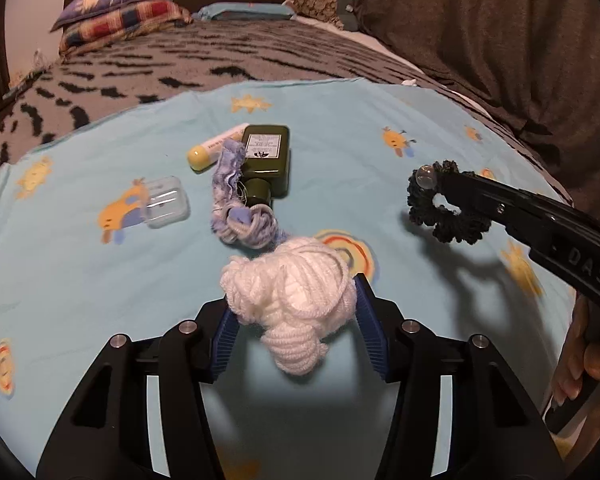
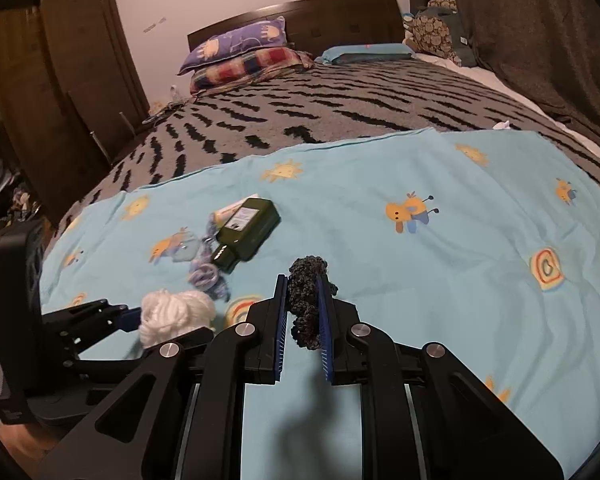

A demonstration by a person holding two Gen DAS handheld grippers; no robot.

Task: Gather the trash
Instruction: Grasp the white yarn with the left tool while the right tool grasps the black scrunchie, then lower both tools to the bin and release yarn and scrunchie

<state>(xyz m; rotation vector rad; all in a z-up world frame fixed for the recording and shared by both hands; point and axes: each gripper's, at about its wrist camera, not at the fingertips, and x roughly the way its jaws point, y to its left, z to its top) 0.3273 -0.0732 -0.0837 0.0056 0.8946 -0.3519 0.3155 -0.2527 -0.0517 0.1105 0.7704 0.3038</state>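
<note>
Holding two bits of trash at once: left gripper (image 1: 292, 312) jaws clamping on white yarn ball (image 1: 288, 300), just over the blue sheet (image 1: 380, 184) on the bed; right gripper (image 2: 303, 312) jaws pinching tight on black scrunchie (image 2: 306, 292), lifted clear of the sheet. Still lying on the sheet: blue-white yarn scrap (image 1: 236, 208) touching green bottle (image 1: 266, 156), yellow-capped tube (image 1: 216, 148) beside it, clear plastic case (image 1: 166, 202) nearby. No bin showing. Judging roughly early-to-mid; four items left.

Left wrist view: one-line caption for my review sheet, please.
Left gripper clamps white yarn over the blue sheet; right gripper holds a black scrunchie.
</note>
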